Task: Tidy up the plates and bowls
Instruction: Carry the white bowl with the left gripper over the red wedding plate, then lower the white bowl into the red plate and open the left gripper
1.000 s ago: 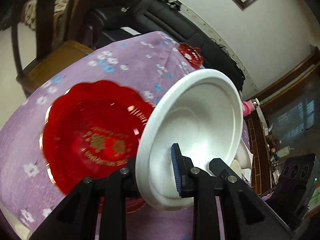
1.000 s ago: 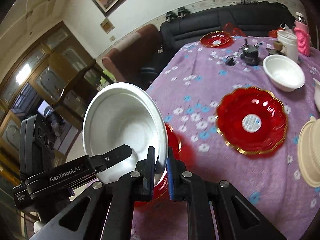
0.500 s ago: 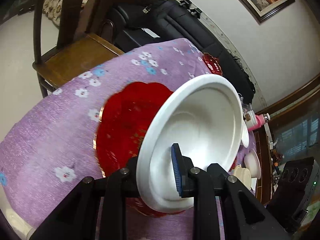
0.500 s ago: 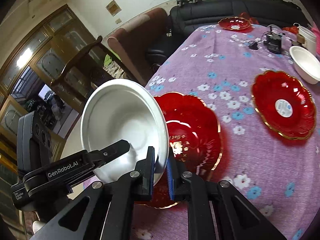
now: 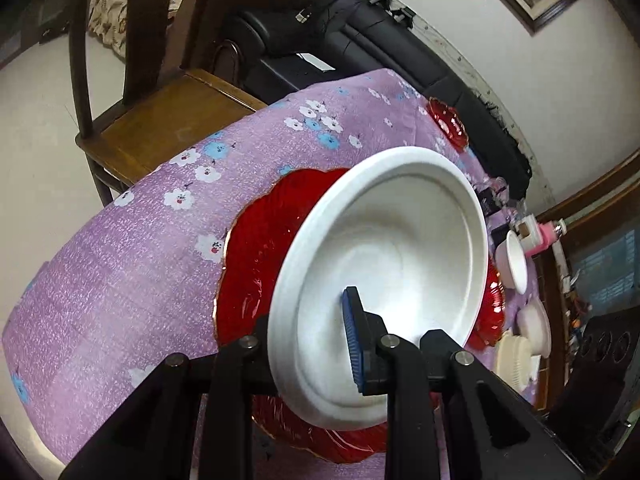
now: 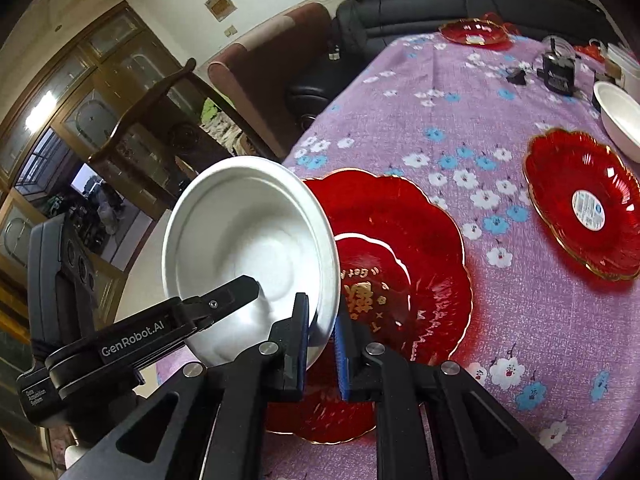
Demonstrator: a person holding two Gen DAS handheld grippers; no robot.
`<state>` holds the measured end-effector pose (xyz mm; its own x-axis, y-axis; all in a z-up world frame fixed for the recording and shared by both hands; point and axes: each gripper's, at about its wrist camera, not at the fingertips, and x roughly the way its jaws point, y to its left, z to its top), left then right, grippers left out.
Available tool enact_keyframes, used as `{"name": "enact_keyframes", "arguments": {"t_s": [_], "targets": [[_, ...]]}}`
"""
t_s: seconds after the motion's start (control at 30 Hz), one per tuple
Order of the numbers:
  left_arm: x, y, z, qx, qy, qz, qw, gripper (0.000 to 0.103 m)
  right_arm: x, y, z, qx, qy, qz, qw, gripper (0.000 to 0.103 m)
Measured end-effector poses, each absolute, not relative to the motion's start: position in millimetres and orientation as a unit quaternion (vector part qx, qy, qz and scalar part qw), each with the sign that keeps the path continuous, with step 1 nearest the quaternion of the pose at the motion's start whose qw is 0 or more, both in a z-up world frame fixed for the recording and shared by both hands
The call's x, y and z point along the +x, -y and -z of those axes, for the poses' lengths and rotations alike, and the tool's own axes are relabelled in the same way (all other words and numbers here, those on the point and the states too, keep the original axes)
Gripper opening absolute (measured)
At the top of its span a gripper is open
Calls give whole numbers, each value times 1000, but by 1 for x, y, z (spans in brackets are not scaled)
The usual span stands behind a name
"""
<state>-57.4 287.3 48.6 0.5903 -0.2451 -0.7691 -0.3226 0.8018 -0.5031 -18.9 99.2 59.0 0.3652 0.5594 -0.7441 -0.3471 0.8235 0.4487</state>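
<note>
White bowl [image 6: 248, 256]: light, stiff, likely foam. Left tongs [image 5: 316, 344] and right tongs [image 6: 322, 340] both pinching its rim, six o'clock.

Both wrist views look steeply down, close over the white bowl [image 5: 400, 248] and red plate [image 6: 400, 248].

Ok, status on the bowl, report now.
Left hand-held gripper and right hand-held gripper both shut on white bowl rim. Bowl tilted above red plate. Nothing between them.
</note>
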Motion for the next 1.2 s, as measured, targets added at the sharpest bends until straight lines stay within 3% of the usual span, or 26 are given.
{"name": "enact_keyframes", "arguments": {"t_s": [0.37,0.43,0.5,0.6,0.73,0.8,0.97,1.03,1.2], "targets": [[-45,-272,-41,-275,-480,-25,833,27,-11,-82,-38,133,-523,-260,800,15],[-45,-271,-42,-273,-481,-27,833,32,-8,-80,-32,139,-531,-256,796,15],[-49,-272,-45,-269,-473,-34,838,47,-6,-79,-29,131,-533,-247,799,14],[-56,-277,-56,-267,-452,-50,850,59,-4,-78,-30,127,-529,-245,803,14],[-70,-285,-71,-272,-424,-61,862,64,-6,-78,-31,120,-527,-241,806,14],[-77,-287,-79,-271,-410,-70,868,75,-7,-80,-32,110,-523,-240,810,16],[-97,-286,-100,-259,-372,-90,887,81,-17,-81,-44,78,-480,-228,843,48],[-103,-285,-106,-256,-361,-90,892,82,-21,-82,-52,67,-462,-226,855,57],[-116,-280,-120,-249,-340,-94,902,84,-30,-80,-67,48,-430,-224,873,62]]}}
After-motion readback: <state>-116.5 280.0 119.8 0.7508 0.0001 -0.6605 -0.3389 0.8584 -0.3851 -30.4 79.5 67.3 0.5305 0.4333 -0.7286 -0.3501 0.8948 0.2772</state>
